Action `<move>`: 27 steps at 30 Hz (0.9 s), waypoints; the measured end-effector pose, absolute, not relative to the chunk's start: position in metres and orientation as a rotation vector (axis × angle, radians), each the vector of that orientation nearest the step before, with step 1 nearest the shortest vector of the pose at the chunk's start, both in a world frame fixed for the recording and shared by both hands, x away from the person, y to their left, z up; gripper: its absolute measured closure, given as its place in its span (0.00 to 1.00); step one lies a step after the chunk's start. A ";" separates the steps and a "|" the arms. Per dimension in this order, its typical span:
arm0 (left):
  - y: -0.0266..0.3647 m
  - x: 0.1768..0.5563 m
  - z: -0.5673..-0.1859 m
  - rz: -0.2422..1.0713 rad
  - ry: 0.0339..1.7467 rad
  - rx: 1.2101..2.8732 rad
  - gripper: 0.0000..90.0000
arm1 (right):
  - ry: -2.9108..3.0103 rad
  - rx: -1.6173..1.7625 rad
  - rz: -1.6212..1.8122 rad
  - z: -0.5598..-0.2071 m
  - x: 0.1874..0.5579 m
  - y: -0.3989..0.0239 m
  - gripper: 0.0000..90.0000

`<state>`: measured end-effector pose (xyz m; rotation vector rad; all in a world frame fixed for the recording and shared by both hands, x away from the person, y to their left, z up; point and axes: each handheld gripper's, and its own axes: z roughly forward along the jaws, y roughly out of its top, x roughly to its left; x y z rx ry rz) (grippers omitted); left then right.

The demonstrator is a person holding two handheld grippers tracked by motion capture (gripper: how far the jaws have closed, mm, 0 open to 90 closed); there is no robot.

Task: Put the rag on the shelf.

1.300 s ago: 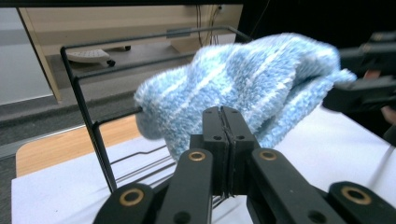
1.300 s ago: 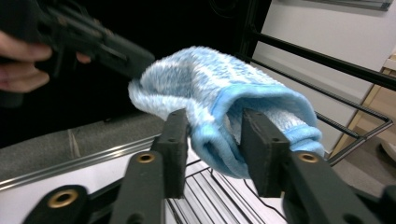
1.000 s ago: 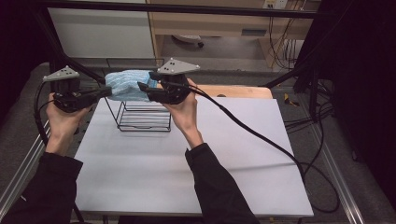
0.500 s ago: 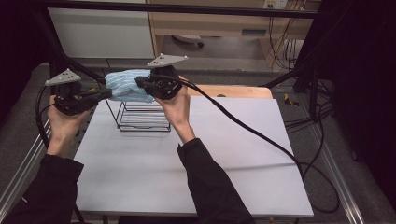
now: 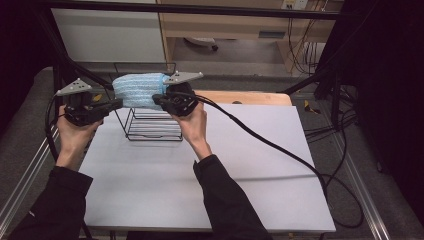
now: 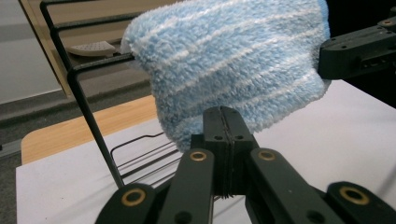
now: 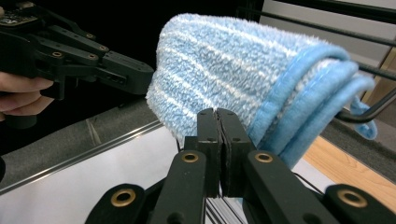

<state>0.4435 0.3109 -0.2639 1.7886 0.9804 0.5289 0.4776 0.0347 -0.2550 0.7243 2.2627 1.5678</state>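
Towel first, seen from the high view: a folded blue cloth hangs over the top bar of a black wire rack at the far left of the white table, with the left gripper at one end of it and the right gripper at the other. Both sets of jaws are pressed tight together at the towel's lower edge; the right ones have just been closing, and I judge each is pinching a bit of the fabric, though the pinch itself is too small to see from up here. Along the left gripper view the towel reads as thick, fluffy terry with pale stripes, draped over thin round wire, and the clenched gripper meets its bottom fringe. In the right gripper view the towel shows stacked folds with a smooth stitched hem, the gripper shut just under them. It looks light, soft and floppy, so I reckon it will sag and unfold if lifted; the hemmed corners seem the firmest places to grip.
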 end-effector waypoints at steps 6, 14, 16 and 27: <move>0.309 0.450 -0.274 0.534 1.009 1.773 0.99 | 2.246 0.756 1.570 -0.268 0.481 0.032 0.99; 0.307 0.457 -0.278 0.553 1.019 1.741 0.99 | 2.219 0.754 1.572 -0.280 0.488 0.032 0.99; 0.308 0.455 -0.277 0.554 1.013 1.743 0.99 | 2.218 0.747 1.573 -0.281 0.486 0.031 0.99; 0.315 0.438 -0.261 0.530 0.975 1.734 0.81 | 2.203 0.700 1.646 -0.265 0.475 0.023 0.83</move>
